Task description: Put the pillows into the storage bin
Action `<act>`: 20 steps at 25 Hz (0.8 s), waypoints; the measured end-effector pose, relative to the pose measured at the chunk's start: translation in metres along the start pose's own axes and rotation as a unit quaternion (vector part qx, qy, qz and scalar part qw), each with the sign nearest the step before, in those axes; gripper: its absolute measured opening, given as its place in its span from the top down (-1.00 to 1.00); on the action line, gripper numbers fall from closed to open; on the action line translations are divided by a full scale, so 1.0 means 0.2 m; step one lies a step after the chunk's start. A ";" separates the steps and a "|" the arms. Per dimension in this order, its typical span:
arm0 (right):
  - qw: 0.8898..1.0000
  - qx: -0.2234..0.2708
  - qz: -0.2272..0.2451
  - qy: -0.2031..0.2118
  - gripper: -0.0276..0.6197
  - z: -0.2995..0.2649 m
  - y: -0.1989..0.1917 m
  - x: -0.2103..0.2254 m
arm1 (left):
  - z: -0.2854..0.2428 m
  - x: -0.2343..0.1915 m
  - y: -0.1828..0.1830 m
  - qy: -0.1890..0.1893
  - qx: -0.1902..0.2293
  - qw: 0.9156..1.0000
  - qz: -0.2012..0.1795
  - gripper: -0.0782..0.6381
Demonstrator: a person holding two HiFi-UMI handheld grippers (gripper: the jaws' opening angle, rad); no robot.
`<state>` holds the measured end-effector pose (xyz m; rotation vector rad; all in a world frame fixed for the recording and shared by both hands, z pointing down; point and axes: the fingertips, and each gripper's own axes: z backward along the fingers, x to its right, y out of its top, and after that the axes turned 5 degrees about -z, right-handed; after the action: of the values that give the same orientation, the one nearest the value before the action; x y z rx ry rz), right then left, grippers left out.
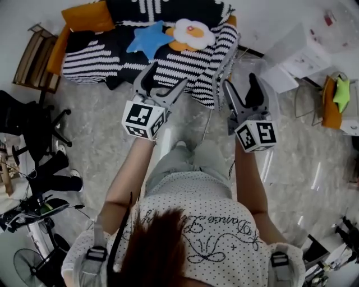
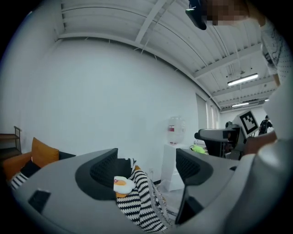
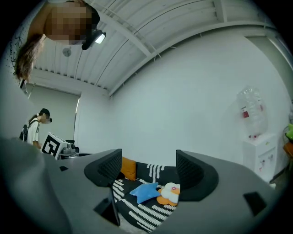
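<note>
A blue star pillow and a white-and-orange flower pillow lie on a sofa under a black-and-white striped cover; an orange cushion sits at its far left. A clear plastic bin stands on the floor right of the sofa. My left gripper is open and empty in front of the sofa's near edge. My right gripper is open and empty over the bin's near side. The right gripper view shows the star pillow and flower pillow beyond its open gripper. The left gripper frames the flower pillow.
A black office chair and a wooden shelf stand left of the sofa. White boxes and a water dispenser are at the right. A fan is near the lower left. Another person stands far off.
</note>
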<state>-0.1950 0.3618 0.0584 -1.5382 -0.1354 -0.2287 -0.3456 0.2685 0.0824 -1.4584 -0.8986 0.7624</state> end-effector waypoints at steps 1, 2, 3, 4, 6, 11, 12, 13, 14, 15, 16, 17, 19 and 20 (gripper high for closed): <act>1.000 -0.003 -0.001 0.000 -0.20 -0.02 -0.01 0.03 | -0.03 -0.01 -0.01 0.001 -0.002 1.000 0.009 -0.29; 1.000 -0.005 -0.002 0.001 -0.20 -0.04 -0.02 0.06 | -0.06 -0.03 -0.03 0.004 -0.003 1.000 0.020 -0.29; 1.000 -0.008 -0.001 0.003 -0.20 -0.06 -0.04 0.09 | -0.08 -0.04 -0.03 0.007 -0.002 0.999 0.032 -0.29; 1.000 -0.011 0.000 0.006 -0.20 -0.08 -0.05 0.13 | -0.11 -0.05 -0.03 0.010 -0.001 0.999 0.039 -0.29; 1.000 -0.016 -0.003 0.011 -0.20 -0.16 -0.07 0.19 | -0.19 -0.09 -0.04 0.017 -0.002 0.999 0.040 -0.29; 0.999 -0.038 -0.010 0.019 -0.20 -0.46 -0.06 0.36 | -0.45 -0.28 -0.06 0.028 -0.018 0.998 0.044 -0.29; 0.999 -0.040 -0.008 0.023 -0.20 -0.52 -0.05 0.41 | -0.51 -0.31 -0.06 0.031 -0.019 0.998 0.043 -0.29; 0.999 -0.042 -0.007 0.028 -0.20 -0.57 -0.03 0.46 | -0.57 -0.34 -0.05 0.036 -0.018 0.998 0.042 -0.29; 0.999 -0.042 -0.007 0.033 -0.20 -0.62 -0.02 0.51 | -0.63 -0.36 -0.04 0.042 -0.018 0.998 0.042 -0.29; 0.998 -0.043 -0.008 0.037 -0.20 -0.66 -0.01 0.56 | -0.69 -0.38 -0.04 0.048 -0.018 0.998 0.043 -0.29; 0.998 -0.043 -0.008 0.040 -0.20 -0.69 0.00 0.61 | -0.74 -0.39 -0.04 0.055 -0.019 0.997 0.044 -0.29; 0.998 -0.044 -0.008 0.044 -0.20 -0.72 0.01 0.65 | -0.79 -0.40 -0.03 0.061 -0.019 0.997 0.045 -0.29; 0.998 -0.045 -0.008 0.053 -0.20 -0.79 0.04 0.74 | -0.88 -0.43 -0.01 0.071 -0.016 0.996 0.043 -0.29; 0.997 -0.045 -0.009 0.057 -0.20 -0.83 0.06 0.78 | -0.93 -0.45 0.01 0.076 -0.014 0.996 0.042 -0.29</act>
<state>-0.0500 0.1864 0.0780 -1.6102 -0.0492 -0.3406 -0.2281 0.0997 0.0927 -1.5648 -0.7391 0.6916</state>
